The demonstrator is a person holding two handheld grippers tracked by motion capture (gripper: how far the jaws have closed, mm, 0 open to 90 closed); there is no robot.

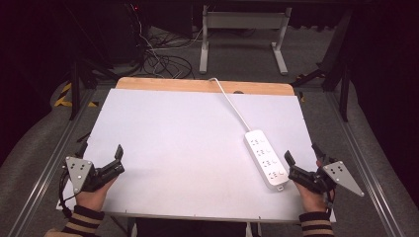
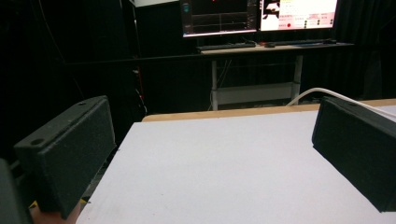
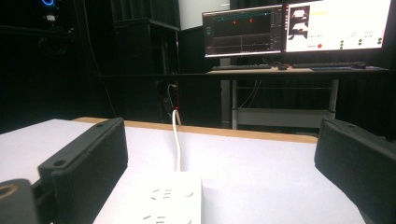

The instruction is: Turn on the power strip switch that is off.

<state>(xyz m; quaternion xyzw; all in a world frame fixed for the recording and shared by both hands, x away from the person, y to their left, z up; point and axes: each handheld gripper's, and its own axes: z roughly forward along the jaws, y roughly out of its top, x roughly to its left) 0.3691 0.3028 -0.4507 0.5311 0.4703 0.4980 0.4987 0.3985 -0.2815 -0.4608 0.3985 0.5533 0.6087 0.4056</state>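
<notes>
Monitors (image 3: 294, 29) beyond the power strip (image 3: 170, 203) in right gripper view

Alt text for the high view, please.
A white power strip lies on the white table, its cord running to the far edge. The right gripper rests open beside it; the left gripper rests open at the near left corner.

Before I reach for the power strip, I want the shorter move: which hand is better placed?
Right. The right tongs sit open beside the power strip; the left tongs rest open at the table's far left edge.
</notes>
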